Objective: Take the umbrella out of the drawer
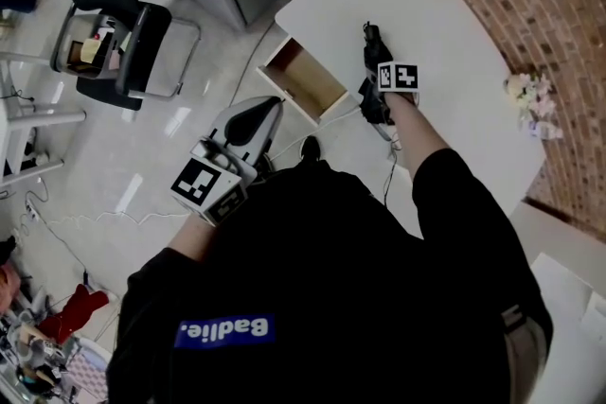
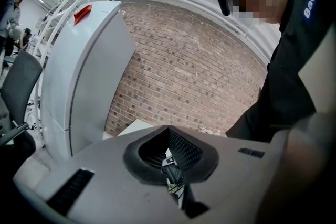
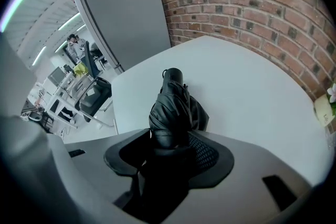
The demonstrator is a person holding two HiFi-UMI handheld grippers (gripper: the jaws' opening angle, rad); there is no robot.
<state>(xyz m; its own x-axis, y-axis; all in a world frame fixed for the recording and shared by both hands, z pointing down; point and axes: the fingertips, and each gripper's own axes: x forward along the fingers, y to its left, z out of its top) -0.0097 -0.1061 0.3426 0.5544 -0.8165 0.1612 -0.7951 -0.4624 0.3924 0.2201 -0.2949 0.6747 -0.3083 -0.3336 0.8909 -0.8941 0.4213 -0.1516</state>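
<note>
Now right gripper [image 3: 169,150] clamps the folded umbrella [image 3: 173,110], long axis slanting down toward the table [image 3: 252,92]; left gripper [image 2: 171,164] closed, empty.

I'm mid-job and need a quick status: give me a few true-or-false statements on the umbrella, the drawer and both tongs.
1. The right tongs are clamped on the black folded umbrella. True.
2. The umbrella lies inside the drawer. False: it is out of the drawer, held over the white table.
3. The drawer stands open. True.
4. The left tongs hold a second umbrella. False: nothing is between them.
5. The open drawer shows more things inside. False: only its bare wooden bottom shows in the head view.
</note>
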